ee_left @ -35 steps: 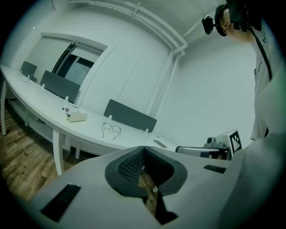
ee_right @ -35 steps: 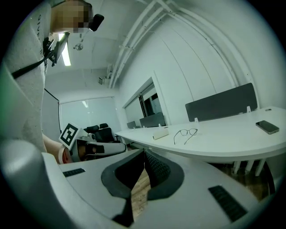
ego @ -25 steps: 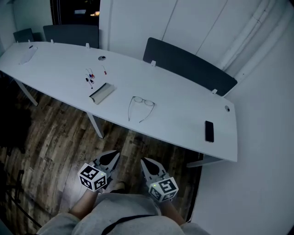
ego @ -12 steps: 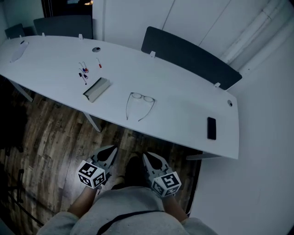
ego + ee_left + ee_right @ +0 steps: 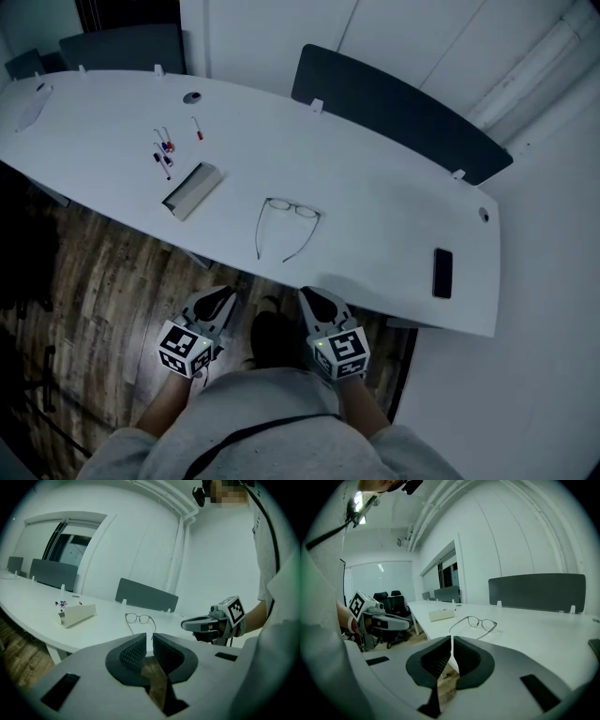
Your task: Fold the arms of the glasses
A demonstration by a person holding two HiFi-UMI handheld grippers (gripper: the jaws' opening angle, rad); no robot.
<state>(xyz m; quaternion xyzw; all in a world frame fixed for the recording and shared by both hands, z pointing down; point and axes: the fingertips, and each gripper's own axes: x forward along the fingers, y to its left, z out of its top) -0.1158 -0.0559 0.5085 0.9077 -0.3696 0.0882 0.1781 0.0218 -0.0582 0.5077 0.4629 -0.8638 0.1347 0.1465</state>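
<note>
A thin-framed pair of glasses (image 5: 278,204) lies on the white table (image 5: 375,202) with both arms spread open and pointing toward the near edge. It also shows ahead in the left gripper view as glasses (image 5: 139,618) and in the right gripper view as glasses (image 5: 480,622). My left gripper (image 5: 217,298) hangs over the floor just short of the table edge; its jaws (image 5: 150,637) are opening, a narrow gap with nothing in it. My right gripper (image 5: 314,298) is beside it at the edge, its jaws (image 5: 452,641) shut and empty.
A beige case (image 5: 192,190) and several small pens (image 5: 164,155) lie left of the glasses. A black phone (image 5: 442,273) rests near the right end. Dark divider panels (image 5: 403,112) stand along the far edge. Below is wooden floor (image 5: 103,281).
Both grippers have moved forward from near my body up to the table's near edge. The glasses have not moved.
</note>
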